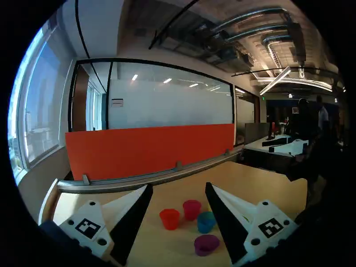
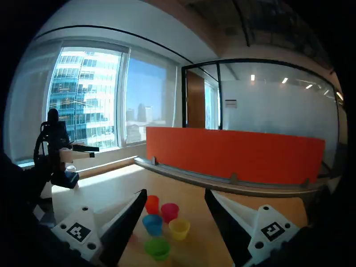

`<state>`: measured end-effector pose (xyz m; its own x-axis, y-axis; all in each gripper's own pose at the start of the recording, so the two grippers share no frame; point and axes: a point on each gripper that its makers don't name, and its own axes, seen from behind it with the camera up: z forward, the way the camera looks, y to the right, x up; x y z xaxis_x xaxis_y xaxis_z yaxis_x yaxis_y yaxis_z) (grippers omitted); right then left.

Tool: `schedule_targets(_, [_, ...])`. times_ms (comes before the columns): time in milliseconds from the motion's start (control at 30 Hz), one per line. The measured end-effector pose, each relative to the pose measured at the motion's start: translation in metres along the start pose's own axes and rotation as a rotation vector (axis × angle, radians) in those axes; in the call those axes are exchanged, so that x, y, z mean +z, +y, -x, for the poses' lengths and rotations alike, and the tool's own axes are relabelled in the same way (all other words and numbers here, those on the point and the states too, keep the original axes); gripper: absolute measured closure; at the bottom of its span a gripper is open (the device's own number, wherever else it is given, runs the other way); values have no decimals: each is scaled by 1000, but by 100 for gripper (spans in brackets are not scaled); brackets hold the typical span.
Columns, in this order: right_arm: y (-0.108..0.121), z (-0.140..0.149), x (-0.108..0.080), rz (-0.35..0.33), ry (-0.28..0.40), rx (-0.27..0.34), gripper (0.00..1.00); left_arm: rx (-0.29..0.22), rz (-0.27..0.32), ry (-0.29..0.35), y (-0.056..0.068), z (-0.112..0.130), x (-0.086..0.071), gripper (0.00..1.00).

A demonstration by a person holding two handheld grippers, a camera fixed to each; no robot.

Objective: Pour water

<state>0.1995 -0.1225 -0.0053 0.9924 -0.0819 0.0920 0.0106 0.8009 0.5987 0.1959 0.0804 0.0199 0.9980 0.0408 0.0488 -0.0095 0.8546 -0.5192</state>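
Note left gripper [image 1: 178,187] and right gripper [image 2: 175,192]: jaws apart, empty. Locate small orange plastic cup [image 1: 169,219], magenta plastic cup [image 1: 192,209] and blue plastic cup [image 1: 206,221] clustered on pale wooden table [image 1: 253,178]. Expect toppled neighbours and spilled water from tight spacing.

Both views look low across the table [image 1: 262,182] toward the orange partition [image 1: 151,149], sharing the nearby cups [image 1: 169,219].

Left claw [image 1: 178,185] and right claw [image 2: 175,191] both hover level — jaws spread wide apart, gripping nothing.
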Motion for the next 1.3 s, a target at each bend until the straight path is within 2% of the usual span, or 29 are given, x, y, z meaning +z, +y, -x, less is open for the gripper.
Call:
schedule_targets(167, [-4,6,4,-20,-16,-8,0,24,27,-9,6,4,5,13])
schedule_targets(633, [-17,36,13,-95,-79,-48,0,23,82,-62,9,29,23,13])
schedule_targets(800, [-19,53,15,-115,-107,-55,0,24,101,-81,13,42,29,13])
schedule_targets(1100, [-22,87,16,-134,-166,-74,0,70,126,-125,19,63,40,13])
schedule_targets(1300, [-26,110,14,-149,-200,-87,0,71,143,-145,24,76,44,13])
